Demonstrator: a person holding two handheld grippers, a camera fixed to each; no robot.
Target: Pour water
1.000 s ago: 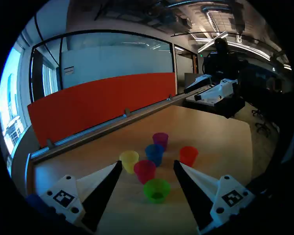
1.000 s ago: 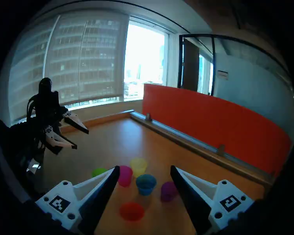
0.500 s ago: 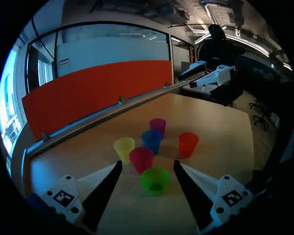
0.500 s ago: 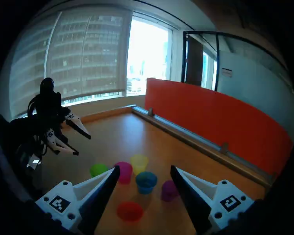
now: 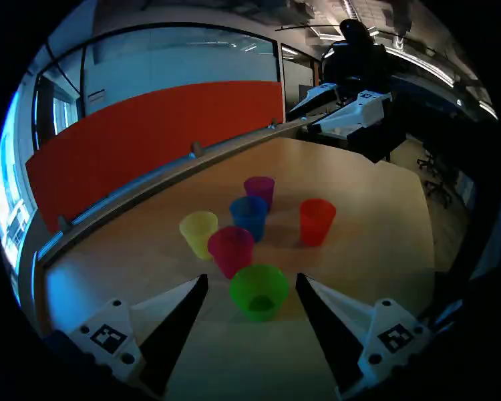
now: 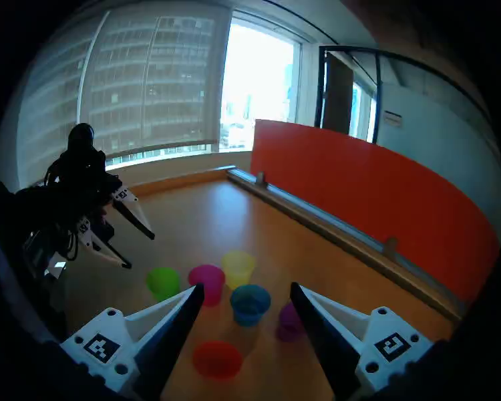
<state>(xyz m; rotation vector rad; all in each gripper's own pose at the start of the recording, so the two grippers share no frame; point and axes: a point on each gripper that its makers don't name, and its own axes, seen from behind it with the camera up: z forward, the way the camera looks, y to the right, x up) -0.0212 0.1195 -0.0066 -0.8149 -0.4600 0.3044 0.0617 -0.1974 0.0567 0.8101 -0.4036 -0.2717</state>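
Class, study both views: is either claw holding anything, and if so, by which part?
Nothing is held. The left claw and right claw are both open and empty; the cups stand free on the table.

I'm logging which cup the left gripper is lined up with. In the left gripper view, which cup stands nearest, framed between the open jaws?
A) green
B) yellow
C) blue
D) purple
A: the green cup stands nearest, framed between the jaw tips, with the pink cup just behind it.
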